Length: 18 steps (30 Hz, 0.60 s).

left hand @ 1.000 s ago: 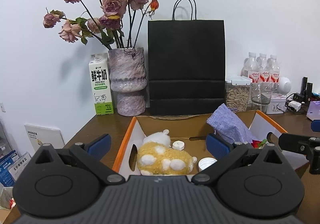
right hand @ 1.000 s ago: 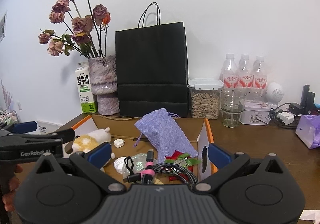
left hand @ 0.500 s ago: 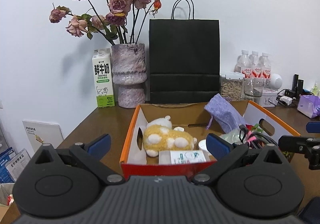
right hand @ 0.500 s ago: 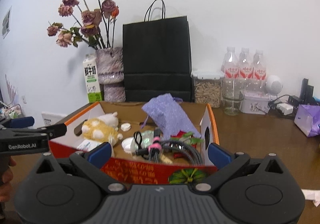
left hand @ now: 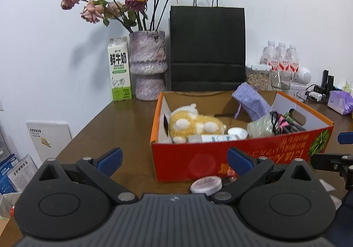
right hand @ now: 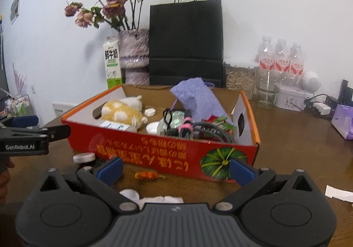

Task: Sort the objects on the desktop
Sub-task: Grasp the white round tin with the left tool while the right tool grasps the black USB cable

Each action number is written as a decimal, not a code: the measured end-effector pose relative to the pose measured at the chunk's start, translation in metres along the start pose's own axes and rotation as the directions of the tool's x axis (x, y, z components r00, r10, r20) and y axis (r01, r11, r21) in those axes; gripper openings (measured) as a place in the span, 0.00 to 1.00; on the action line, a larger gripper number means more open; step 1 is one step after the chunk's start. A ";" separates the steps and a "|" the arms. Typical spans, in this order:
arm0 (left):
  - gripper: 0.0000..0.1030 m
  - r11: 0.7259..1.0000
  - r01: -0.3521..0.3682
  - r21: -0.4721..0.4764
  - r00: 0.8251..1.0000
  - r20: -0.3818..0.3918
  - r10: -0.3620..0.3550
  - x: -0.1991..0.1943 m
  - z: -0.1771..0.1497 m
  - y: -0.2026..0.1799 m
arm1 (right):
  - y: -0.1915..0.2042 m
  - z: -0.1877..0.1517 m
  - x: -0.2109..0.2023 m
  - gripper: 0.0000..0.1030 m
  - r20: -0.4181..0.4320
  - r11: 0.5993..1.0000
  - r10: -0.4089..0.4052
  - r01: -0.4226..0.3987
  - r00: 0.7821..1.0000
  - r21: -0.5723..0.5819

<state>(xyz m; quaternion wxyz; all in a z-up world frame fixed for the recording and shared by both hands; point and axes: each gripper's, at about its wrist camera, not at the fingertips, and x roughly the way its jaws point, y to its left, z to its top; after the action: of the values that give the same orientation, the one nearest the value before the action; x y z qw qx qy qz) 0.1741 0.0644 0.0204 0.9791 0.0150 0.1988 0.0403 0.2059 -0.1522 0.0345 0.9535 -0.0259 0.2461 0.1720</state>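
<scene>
Box (left hand: 198, 158) blocks fwd; table (left hand: 114, 128) left free.

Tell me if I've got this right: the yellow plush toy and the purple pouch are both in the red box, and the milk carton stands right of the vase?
Not quite. The milk carton stands left of the vase, as the left wrist view shows. The plush toy and pouch are indeed in the box.

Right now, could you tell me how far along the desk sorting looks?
Mostly done, it seems. The red cardboard box already holds the yellow plush toy, the purple knit pouch and a braided cable. Nothing is in hand: the left gripper and right gripper are both open. Left on the desk in front of the box: a small round tin, an orange wrapped candy and paper scraps.
</scene>
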 end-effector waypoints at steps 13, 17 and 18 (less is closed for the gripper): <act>1.00 1.000 0.017 -0.012 0.999 -0.046 -0.018 0.002 -0.014 0.015 | 0.016 -0.010 0.007 1.00 -0.041 0.999 0.014 -0.016 0.999 -0.051; 1.00 1.000 0.026 -0.010 0.998 -0.060 -0.027 0.005 -0.015 0.018 | 0.030 -0.006 0.006 1.00 -0.032 0.995 0.050 -0.052 0.998 -0.086; 1.00 1.000 0.024 -0.009 0.998 -0.061 -0.025 0.005 -0.015 0.020 | 0.035 -0.005 0.007 1.00 -0.033 0.993 0.058 -0.061 0.998 -0.099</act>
<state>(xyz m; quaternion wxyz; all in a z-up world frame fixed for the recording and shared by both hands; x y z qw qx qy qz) 0.1715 0.0846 0.0055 0.9730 0.0075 0.2289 0.0294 0.1971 -0.1176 0.0285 0.9416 -0.0687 0.2523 0.2121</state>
